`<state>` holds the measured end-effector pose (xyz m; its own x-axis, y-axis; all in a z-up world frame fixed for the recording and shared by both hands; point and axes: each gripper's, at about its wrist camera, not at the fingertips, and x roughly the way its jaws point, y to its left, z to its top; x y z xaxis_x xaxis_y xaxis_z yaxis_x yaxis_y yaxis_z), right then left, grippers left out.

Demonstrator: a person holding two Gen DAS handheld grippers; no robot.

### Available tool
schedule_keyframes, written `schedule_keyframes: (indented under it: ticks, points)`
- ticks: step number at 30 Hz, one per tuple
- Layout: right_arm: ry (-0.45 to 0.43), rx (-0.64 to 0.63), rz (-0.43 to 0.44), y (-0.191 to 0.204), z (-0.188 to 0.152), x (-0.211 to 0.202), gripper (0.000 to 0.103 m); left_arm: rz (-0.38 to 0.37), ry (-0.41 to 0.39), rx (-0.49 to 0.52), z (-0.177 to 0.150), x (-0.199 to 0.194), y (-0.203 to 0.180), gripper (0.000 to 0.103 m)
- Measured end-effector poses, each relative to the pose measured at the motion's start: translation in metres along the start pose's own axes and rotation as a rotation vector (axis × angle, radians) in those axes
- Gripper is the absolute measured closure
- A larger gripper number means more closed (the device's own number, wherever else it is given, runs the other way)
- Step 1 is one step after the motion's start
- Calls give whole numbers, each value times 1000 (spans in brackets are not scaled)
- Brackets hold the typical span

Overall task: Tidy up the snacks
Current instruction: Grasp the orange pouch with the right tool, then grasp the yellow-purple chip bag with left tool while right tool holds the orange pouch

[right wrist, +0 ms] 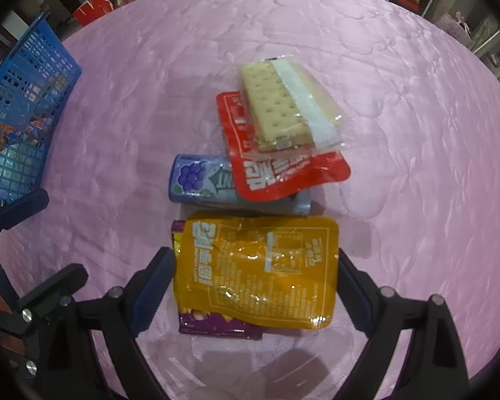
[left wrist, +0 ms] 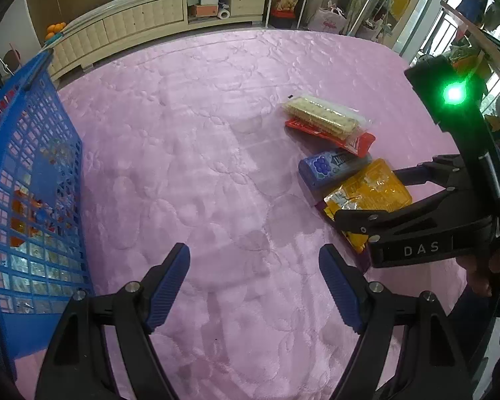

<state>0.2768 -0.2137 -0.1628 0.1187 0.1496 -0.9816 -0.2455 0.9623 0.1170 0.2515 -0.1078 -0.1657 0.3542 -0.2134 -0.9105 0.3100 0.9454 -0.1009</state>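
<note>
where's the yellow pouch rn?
Right wrist view: yellow pouch lies between the open right tongs, atop a purple packet, just in front of the blue grape pack.

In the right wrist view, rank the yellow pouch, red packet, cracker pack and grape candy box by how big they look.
1. Yellow pouch, though it lies nearest the camera.
2. Red packet and cracker pack: too alike, and overlapping, to rank.
3. Grape candy box, partly covered.
</note>
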Motion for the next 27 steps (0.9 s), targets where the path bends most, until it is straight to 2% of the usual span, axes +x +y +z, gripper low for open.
schedule_keyframes:
  ticks: [1,6,9,12,14,18,27]
  points:
    - [-4,-1,-4,0,8,0,17,0,-2,-3,0,-1,1,25]
    - [-19,13,61,-19,3,-16,40,-9,-10,-15,0,-10,0,25]
    - [-38,-7,70,-21,-1,-23,49,-5,-12,-4,0,-12,-6,25]
    - [-55,-11,67,-23,-4,-27,98,-3,-9,12,0,-11,-14,25]
    - [-46,-10,76,-24,-7,-25,98,0,-7,21,-1,-12,-18,25]
    - [-85,4,101,-30,-16,-32,100,9,-10,37,-4,-15,-24,25]
    - [-199,48,122,-58,-31,-82,101,7,-23,46,-1,-26,-40,25]
